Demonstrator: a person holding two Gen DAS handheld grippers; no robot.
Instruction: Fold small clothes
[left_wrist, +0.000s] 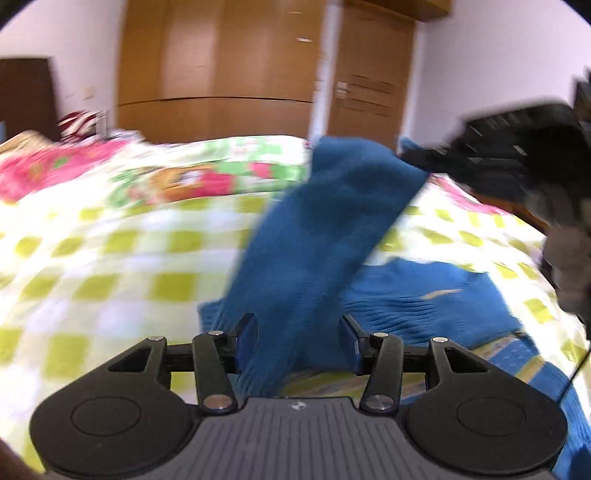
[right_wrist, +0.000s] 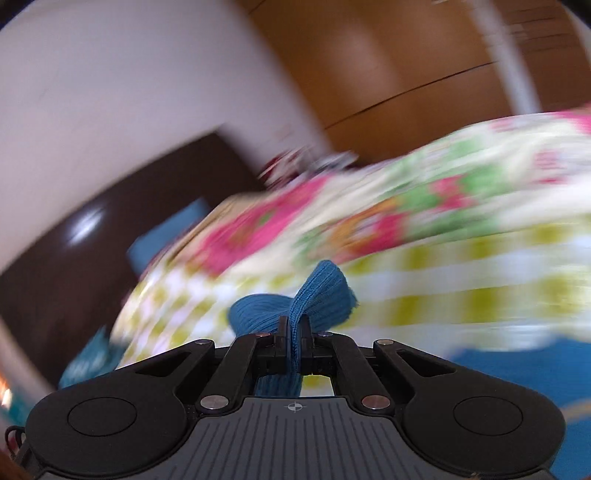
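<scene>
**Over the bed: blue knit stretched between two claws**

Between the fingers of the left claw (left_wrist: 299, 334) a strip of the blue knit garment (left_wrist: 325, 221) runs forward and upward, away from the claw and toward its far right. Its blue pads stand part-way apart; the cloth passes through the gap and lies against the left pad, while the right pad stands clear of it, so nothing is pinched. Whether the cloth is truly borne by the left pad I cannot tell, as the view is blurred.

Up at the far right of the left claw, the raised end of the strip meets a dark, smeared shape, the right claw (left_wrist: 436, 158) seen from outside. From its own camera the right claw (right_wrist: 294, 325) is closed tight on a fold of the same ribbed blue knit (right_wrist: 321, 291), which fans out just ahead of its fingertips and hangs down behind them under the claw.

Below and to the right of the left claw, the rest of the garment lies flat on the bed (left_wrist: 110, 258), with a pale yellow mark on it. A bedspread of white and lime-green checks covers the bed; farther ahead of both claws it changes to a pink, green and orange print.

Beyond the bed, straight ahead of the left claw, stands a wooden wardrobe (left_wrist: 221, 74), and to its far left a dark headboard (left_wrist: 26, 96) against a white wall
</scene>
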